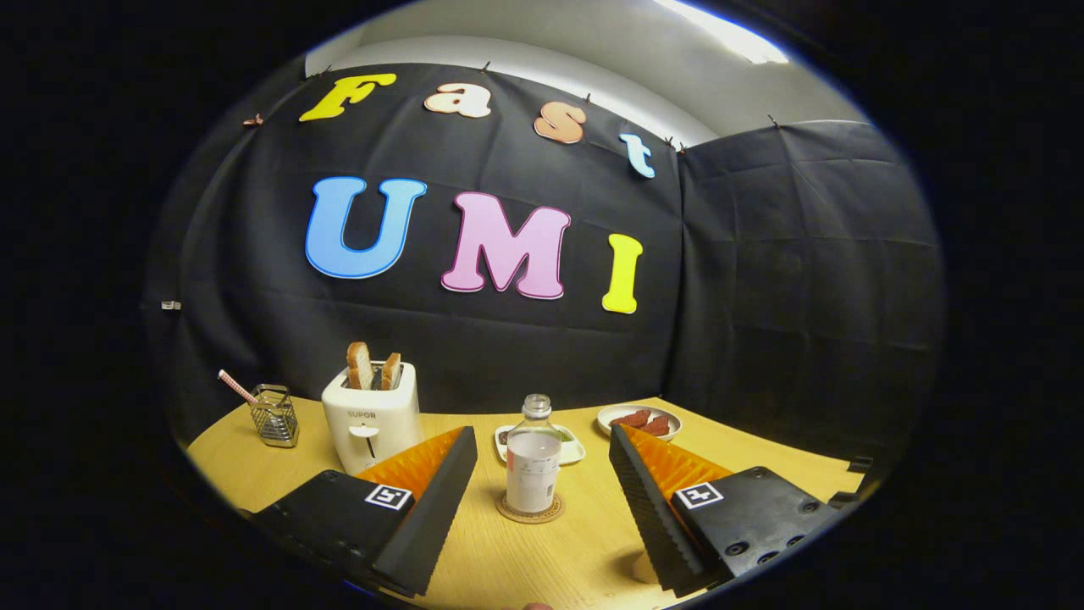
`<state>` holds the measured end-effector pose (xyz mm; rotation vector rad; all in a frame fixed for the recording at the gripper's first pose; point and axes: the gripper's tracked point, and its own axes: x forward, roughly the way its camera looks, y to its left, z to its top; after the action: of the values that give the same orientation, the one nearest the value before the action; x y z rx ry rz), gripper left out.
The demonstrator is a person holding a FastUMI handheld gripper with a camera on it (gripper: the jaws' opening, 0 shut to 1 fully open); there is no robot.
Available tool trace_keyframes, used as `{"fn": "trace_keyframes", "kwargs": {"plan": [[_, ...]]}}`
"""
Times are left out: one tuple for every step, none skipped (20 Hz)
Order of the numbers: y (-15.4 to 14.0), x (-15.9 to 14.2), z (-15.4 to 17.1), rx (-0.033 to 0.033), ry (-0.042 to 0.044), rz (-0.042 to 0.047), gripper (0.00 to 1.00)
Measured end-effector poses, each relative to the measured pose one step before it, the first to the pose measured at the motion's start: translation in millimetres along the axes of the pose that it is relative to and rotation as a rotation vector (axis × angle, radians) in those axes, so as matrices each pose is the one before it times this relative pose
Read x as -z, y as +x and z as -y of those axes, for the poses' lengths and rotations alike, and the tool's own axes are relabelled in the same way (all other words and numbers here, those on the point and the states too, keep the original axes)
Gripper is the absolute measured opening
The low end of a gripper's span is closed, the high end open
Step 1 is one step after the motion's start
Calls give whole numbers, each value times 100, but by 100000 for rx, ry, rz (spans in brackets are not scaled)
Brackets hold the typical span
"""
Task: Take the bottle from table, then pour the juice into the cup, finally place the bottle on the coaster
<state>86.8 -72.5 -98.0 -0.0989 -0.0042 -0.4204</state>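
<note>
Your gripper (pixel 542 483) stands released, jaws wide apart, since the clear capless plastic bottle (pixel 533 462) apparently rests upright on the round cork coaster (pixel 530 512) just ahead.

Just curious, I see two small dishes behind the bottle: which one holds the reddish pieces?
The round plate beyond the bottle, nearer the side wall. The squarish dish directly behind the bottle doesn't.
</note>
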Motion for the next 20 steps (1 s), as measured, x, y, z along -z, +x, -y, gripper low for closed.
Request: {"fn": "trace_keyframes", "kwargs": {"plan": [[-492, -1135, 354, -612, -795, 857, 97], [-427, -1129, 227, -1015, -430, 548, 96], [-418, -895, -146, -1958, -449, 206, 96], [-330, -886, -175, -2208, -963, 312, 96], [-301, -727, -309, -2306, -1139, 261, 96], [-484, -820, -506, -2439, -1017, 454, 97], [-385, -587, -731, -2252, -146, 377, 97], [-555, -587, -780, -2403, 553, 421, 96], [-381, -424, -587, -1711, 1335, -47, 97], [-339, -183, -619, -1526, 1871, -489, 97], [-611, -257, -647, -1402, 1394, -353, 97], [-596, -299, -502, -933, 547, 43, 97], [-683, -483, -574, -858, -665, 837, 97], [-518, -384, -496, -918, -1449, 495, 96], [-402, -212, -704, -1435, -1036, -213, 96], [-495, -26, -774, -1644, 59, -590, 96], [-359, -259, -933, -1904, 723, -49, 97], [-251, -214, -644, -1414, 1002, 87, 97], [-392, -57, -627, -1207, 1045, -170, 96], [-151, -80, -348, -811, 1072, 20, 97]]}}
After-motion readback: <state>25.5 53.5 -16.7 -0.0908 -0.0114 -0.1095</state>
